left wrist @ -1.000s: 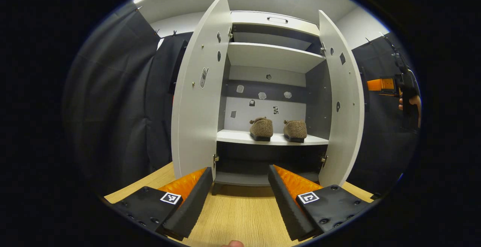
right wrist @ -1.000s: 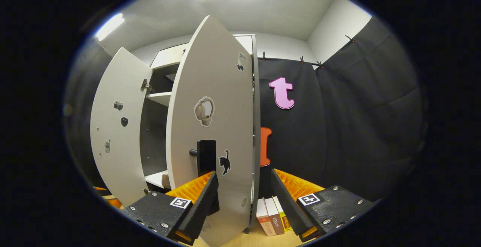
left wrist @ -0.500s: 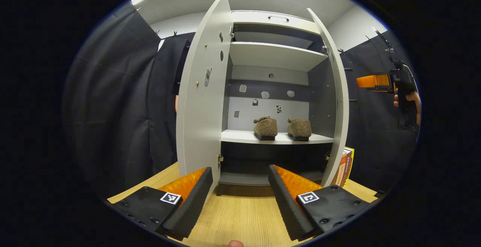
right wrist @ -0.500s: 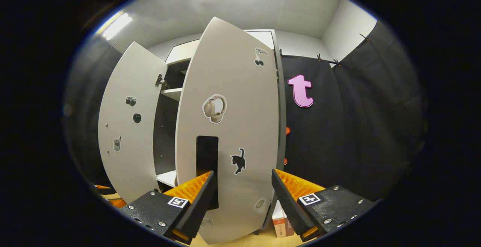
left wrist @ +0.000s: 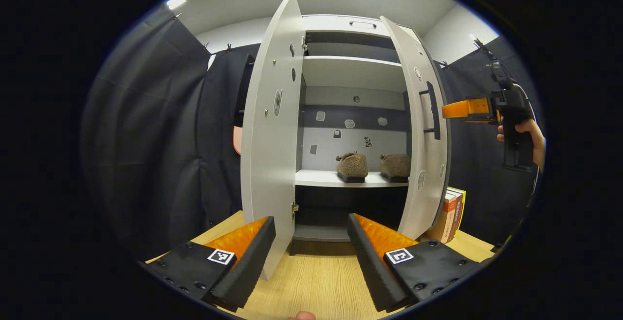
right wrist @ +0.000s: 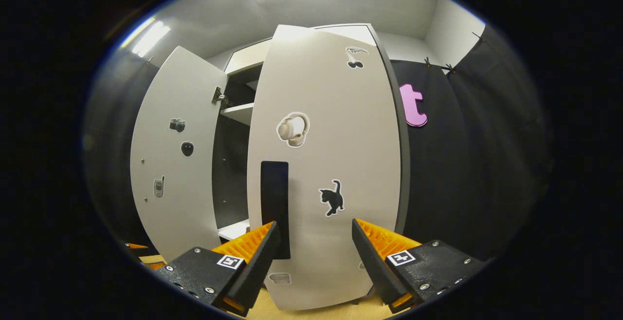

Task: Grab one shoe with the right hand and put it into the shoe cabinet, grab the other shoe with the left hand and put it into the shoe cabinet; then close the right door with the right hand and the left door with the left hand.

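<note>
Straight ahead in the left gripper view, the shoe cabinet (left wrist: 350, 71) stands on the wooden tabletop (left wrist: 316, 286) with its left door (left wrist: 270, 140) swung wide and its right door (left wrist: 421, 130) partly closed, edge toward the camera. Two brown fuzzy shoes (left wrist: 353, 166) (left wrist: 395, 165) sit side by side on the middle shelf (left wrist: 340, 179), upright on their soles, long axes running front to back; I cannot tell whether heel or toe faces out. The left gripper (left wrist: 311, 252) hovers low over the tabletop, jaws spread wide and holding nothing. Off to the right, a hand (left wrist: 528, 132) holds the right gripper (left wrist: 462, 109) close to the right door's black handle (left wrist: 432, 110). Books (left wrist: 450, 215) stand beside the cabinet.

Next, the right gripper view faces the outer side of the right door (right wrist: 331, 164), which carries headphone, cat and cherry stickers. The right gripper (right wrist: 316, 256) has its jaws wide apart and empty, one finger (right wrist: 255, 261) just in front of the handle (right wrist: 275, 208). Beyond it the left door (right wrist: 177, 164) stands open.
</note>
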Motion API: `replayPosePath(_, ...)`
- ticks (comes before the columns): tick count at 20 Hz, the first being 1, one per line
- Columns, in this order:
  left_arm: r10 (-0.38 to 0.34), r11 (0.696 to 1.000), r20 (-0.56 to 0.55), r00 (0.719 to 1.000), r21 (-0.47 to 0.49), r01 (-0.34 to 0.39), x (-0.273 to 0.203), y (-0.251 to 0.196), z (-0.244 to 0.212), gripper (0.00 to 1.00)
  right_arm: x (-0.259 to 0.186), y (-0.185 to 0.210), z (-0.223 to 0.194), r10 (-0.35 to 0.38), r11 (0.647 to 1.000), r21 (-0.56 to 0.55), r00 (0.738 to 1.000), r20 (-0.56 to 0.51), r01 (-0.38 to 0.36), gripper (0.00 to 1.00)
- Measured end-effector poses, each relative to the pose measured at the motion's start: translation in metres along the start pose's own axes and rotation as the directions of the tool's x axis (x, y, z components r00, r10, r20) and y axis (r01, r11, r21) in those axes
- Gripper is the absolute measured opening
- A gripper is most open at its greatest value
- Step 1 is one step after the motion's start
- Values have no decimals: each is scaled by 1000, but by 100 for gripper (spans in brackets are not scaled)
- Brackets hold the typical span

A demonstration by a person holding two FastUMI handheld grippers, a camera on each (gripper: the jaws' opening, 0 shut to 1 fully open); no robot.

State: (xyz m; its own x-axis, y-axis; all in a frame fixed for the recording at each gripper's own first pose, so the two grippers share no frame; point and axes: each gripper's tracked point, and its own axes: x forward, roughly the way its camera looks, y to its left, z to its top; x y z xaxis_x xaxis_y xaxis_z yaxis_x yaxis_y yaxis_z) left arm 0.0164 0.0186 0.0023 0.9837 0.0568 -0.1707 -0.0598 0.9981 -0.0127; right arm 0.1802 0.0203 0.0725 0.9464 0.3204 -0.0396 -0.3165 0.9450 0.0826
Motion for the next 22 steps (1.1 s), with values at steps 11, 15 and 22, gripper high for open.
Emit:
replayPosePath(11,-21,1000,16,1000,5,21,2,-3,10,96,33,13,-12,-18,999,29,999,-30,19,91)
replayPosePath(15,-19,1000,7,1000,-5,19,0,-4,8,94,40,15,-14,-24,999,42,999,-46,26,91)
replayPosePath(22,-13,1000,6,1000,-5,13,3,-1,9,97,38,13,-15,-43,999,32,998,-46,44,91)
